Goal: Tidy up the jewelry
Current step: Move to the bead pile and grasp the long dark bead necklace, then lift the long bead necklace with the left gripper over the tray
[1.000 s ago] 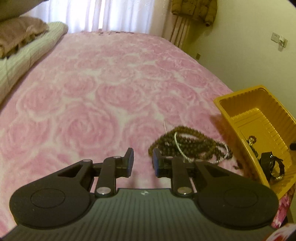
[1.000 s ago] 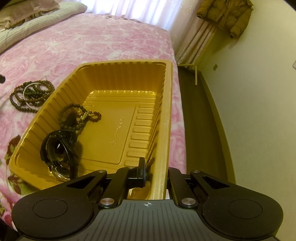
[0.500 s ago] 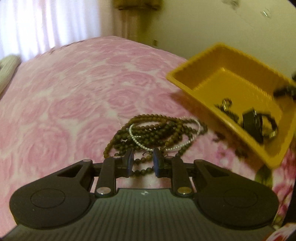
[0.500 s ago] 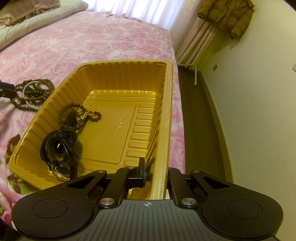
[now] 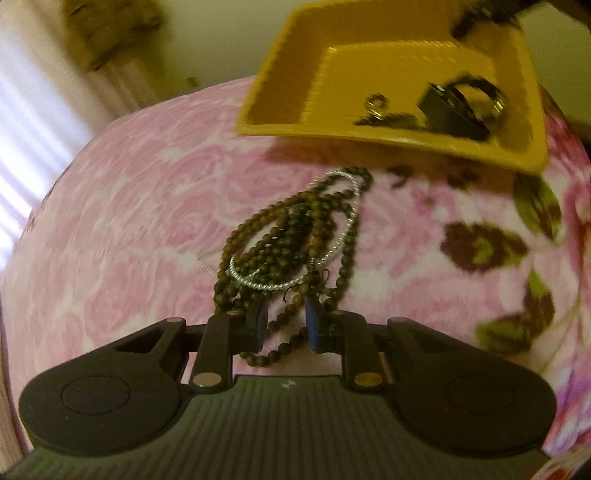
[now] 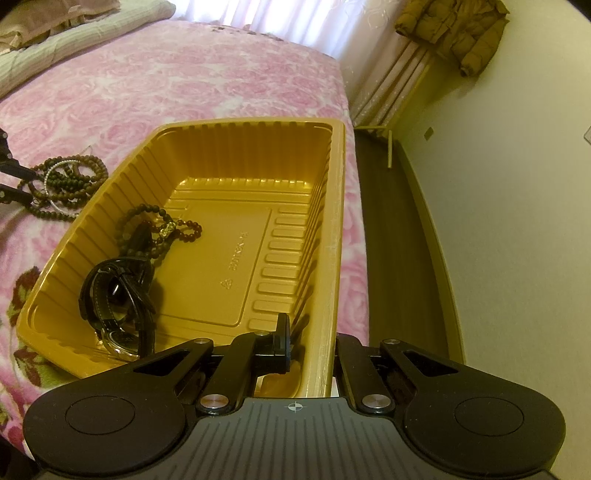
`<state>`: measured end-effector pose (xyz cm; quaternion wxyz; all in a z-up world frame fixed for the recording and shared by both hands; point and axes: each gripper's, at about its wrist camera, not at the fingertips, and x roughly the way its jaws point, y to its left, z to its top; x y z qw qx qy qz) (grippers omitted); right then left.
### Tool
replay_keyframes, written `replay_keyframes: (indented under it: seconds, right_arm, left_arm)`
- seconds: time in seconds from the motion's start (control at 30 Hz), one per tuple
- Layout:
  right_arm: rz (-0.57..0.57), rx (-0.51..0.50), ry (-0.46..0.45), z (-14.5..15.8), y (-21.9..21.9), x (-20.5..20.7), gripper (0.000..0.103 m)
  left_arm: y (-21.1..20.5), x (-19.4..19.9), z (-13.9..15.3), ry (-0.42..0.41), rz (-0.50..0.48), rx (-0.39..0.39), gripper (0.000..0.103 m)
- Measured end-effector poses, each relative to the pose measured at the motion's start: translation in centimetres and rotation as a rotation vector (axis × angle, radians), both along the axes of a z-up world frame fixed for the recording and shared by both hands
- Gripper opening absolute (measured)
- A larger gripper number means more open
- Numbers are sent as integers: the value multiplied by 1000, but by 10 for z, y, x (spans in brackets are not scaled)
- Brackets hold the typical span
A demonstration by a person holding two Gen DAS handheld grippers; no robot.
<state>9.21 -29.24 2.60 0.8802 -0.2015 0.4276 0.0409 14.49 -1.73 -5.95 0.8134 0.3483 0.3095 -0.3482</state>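
Left gripper (image 5: 283, 325) low over the pink rose-patterned bedspread (image 5: 122, 221), jaws narrow, a strand of the bead pile (image 5: 291, 236) lying between the fingertips. Whether the pads press on the beads cannot be told; a gap shows on either side of the strand. The pile is brown and olive wooden beads in several loops, with a thin silver chain (image 5: 295, 273) looped through it. It stretches from between the fingertips straight ahead of the tool, toward the yellow tray (image 5: 280, 92).

From the left gripper the tray sits ahead and to the right, just past the far end of the beads (this view is blurred and tilted). Inside it: a black watch (image 5: 458, 107) and a darker bead string (image 5: 391, 120) with a small gold piece.

Right gripper (image 6: 312, 341) clamped on the near right wall of the tray (image 6: 332, 258), one finger inside the tray, the other outside, rim between them. Ahead and left of this tool, in the tray's near left corner, lies the black watch (image 6: 118, 295), strap coiled; just beyond it the dark bead string (image 6: 159, 229). The loose bead pile (image 6: 62, 184) lies on the bedspread outside the tray's left wall, with the left gripper's fingers (image 6: 14, 171) reaching in at its far-left edge.

Beyond the bed: curtains (image 6: 280, 18), a mustard jacket (image 6: 454, 29) hanging by the wall.
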Motion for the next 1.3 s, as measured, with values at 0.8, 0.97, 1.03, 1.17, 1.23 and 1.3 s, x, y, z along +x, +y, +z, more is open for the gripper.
replay_keyframes:
  seconds: [0.8,0.97,1.03,1.17,1.23,1.3]
  right_arm:
    - [-9,1,-5,3,0,-1,6]
    - [-7,-2,-7,5,1,-1,6]
    - [-7,-2,-8,5,1,-1,6]
    - [-7,-3,-9,5,1,-2,5]
    - [-7,-2,-9,5,1,-2,5]
    - [-6,-3,-9,5,1,-2,5]
  left_arm:
    - [25,9,33,71,-7,-129,6]
    - [37,14,65,39,55,-234,6]
    - [41,17,78,25,83,-273,6]
    - [49,22,102,-2,129,-333,6]
    - [53,25,114,-13,147,-356,6]
    - [55,27,124,-18,164,-376,6]
